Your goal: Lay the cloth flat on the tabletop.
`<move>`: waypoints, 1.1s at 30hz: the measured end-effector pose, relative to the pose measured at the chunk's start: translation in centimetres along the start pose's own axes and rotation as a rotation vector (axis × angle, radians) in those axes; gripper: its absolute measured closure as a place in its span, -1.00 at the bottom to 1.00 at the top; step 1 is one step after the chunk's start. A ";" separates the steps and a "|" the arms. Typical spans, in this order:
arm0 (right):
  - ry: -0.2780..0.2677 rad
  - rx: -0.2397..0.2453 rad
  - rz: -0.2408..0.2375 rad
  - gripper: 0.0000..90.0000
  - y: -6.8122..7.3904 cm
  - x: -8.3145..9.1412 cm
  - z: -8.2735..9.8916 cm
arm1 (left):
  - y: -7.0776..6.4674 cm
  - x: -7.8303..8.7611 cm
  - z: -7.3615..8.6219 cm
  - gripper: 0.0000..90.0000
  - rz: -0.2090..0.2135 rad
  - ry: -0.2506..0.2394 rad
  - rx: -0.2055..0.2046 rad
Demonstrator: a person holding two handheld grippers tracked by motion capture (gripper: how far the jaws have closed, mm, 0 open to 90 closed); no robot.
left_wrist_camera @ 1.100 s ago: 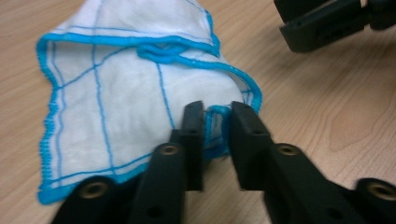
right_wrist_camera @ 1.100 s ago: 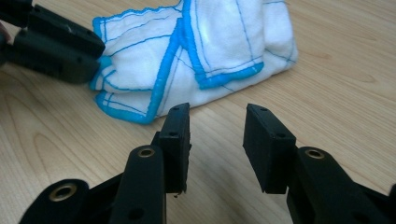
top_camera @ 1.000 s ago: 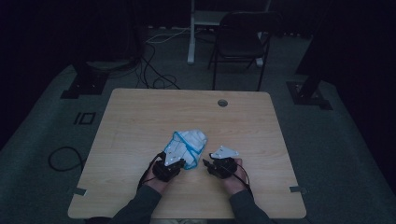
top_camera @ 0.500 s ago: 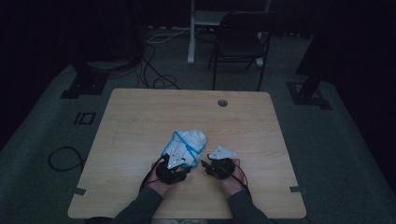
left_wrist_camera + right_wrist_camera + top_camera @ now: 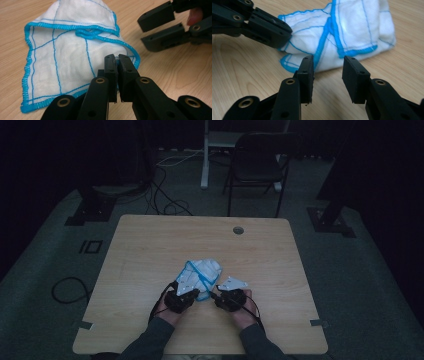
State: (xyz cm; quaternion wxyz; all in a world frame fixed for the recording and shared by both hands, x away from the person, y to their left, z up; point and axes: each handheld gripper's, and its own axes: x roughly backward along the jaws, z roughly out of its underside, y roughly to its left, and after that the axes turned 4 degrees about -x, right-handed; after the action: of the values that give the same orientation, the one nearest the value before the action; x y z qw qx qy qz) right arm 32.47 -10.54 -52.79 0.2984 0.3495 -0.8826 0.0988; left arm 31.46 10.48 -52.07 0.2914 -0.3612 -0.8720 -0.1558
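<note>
White blue-hemmed cloth [image 5: 70, 55]: left gripper [image 5: 117, 58] just reclosed, pinching its near edge for folding; right gripper [image 5: 328, 65] gapes empty.

Looks like a dim recording lab or studio: bare wooden table [image 5: 150, 245] mid-frame on grey carpet, black stand bases [image 5: 92, 207] at upper left and right (cables [image 5: 167, 202] trailing between), folding chair [image 5: 257, 167] top centre.

One cloth, two tongs, one table.
One cloth [image 5: 201, 276] lies just ahead of two tongs, left [image 5: 189, 295] and right [image 5: 223, 296], on one table [image 5: 150, 245]; one chair [image 5: 257, 167] stands far beyond.
</note>
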 end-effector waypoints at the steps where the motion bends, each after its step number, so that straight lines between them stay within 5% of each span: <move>1: 0.001 0.003 -0.001 0.37 0.2 -0.2 -0.1 | 0.0 0.0 0.0 0.93 0.000 -0.002 0.001; 8: 0.014 0.011 -0.008 0.44 0.7 -1.5 -0.4 | 0.4 0.4 -0.4 0.93 -0.001 -0.024 0.019; 15: 0.033 0.012 0.009 0.93 0.6 -1.8 -0.4 | 0.9 0.8 -0.6 0.94 -0.016 -0.039 0.032; 33: -0.007 -0.020 0.077 0.96 -1.7 0.3 -1.2 | 3.3 2.3 -1.2 0.94 -0.071 -0.083 0.086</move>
State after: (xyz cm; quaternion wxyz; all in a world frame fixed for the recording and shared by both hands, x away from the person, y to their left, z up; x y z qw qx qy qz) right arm 34.00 -11.49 -51.75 0.2948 0.3125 -0.8974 0.1000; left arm 33.03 13.44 -49.48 0.2644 -0.3233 -0.9015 -0.1130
